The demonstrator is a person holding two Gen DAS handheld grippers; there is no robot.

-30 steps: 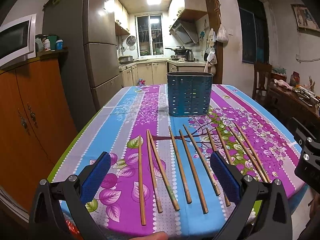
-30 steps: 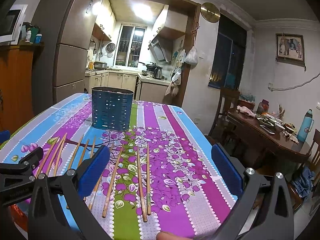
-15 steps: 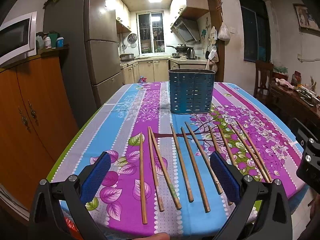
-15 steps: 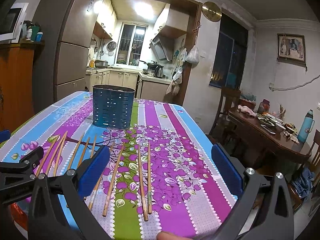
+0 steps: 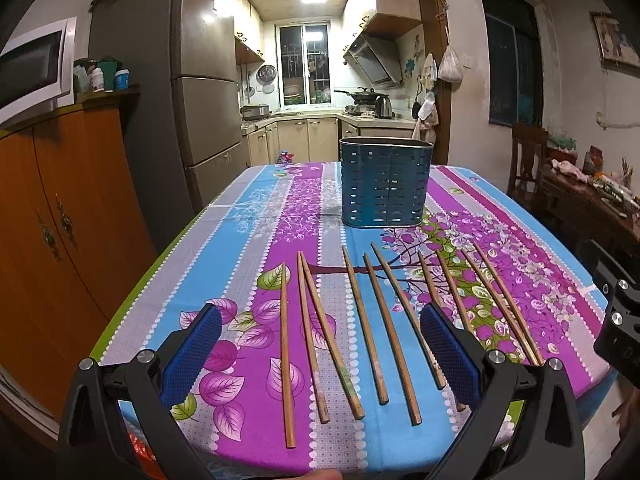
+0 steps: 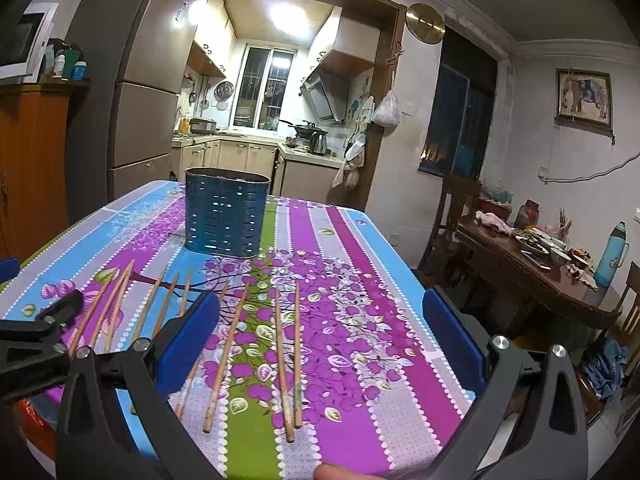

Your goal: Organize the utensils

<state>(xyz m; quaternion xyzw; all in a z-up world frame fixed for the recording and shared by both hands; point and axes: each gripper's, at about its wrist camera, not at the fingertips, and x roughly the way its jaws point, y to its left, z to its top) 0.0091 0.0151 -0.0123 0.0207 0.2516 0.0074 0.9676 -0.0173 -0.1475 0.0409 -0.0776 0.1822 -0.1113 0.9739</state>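
Several wooden chopsticks (image 5: pixel 362 316) lie in a row on the flowered tablecloth (image 5: pixel 256 216), pointing toward a blue perforated utensil holder (image 5: pixel 385 182) that stands upright behind them. My left gripper (image 5: pixel 320 344) is open and empty, held above the near ends of the left chopsticks. My right gripper (image 6: pixel 320 336) is open and empty above the right chopsticks (image 6: pixel 286 356). The holder (image 6: pixel 226 212) shows at the left in the right wrist view. The left gripper's side (image 6: pixel 36 336) shows at that view's left edge.
An orange wooden cabinet (image 5: pixel 52 216) and a tall fridge (image 5: pixel 200 92) stand to the left of the table. A dark side table (image 6: pixel 532 268) with dishes and a chair (image 5: pixel 526 160) stand to the right. The table's near edge (image 5: pixel 320 466) is just below the grippers.
Both grippers have dropped slightly and eased forward, so the holder and chopsticks sit a little closer in view. Both stay open and empty.
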